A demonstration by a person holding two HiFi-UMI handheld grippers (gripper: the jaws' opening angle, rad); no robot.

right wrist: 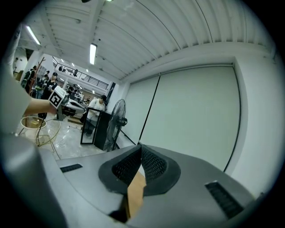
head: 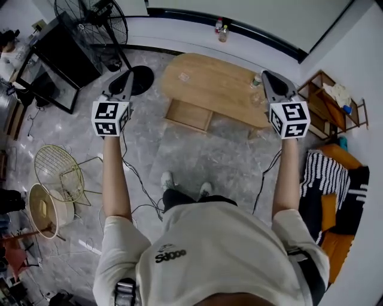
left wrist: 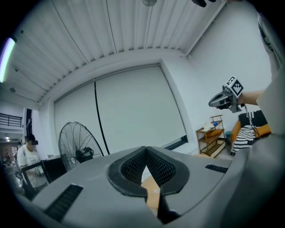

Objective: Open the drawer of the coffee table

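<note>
The left claw (head: 127,75) and the right claw (head: 267,74) are both shut tight and hold nothing. A grey stone floor (head: 197,156) lies below them. A fan (head: 90,17) stands past the left claw, and a shelf (head: 326,106) stands beside the right claw. Between the claws, lower down, the wooden bench (head: 209,80) has its drawer (head: 190,115) sticking out.

Head camera above the person (head: 209,251), looking steeply down at the coffee table (head: 209,83), left gripper (head: 128,75) and right gripper (head: 266,75) cameras close behind their jaws, facing about level toward the far wall (left wrist: 133,111), all three sharing the floor fan (left wrist: 79,149), the table perhaps a tan sliver past the jaws
</note>
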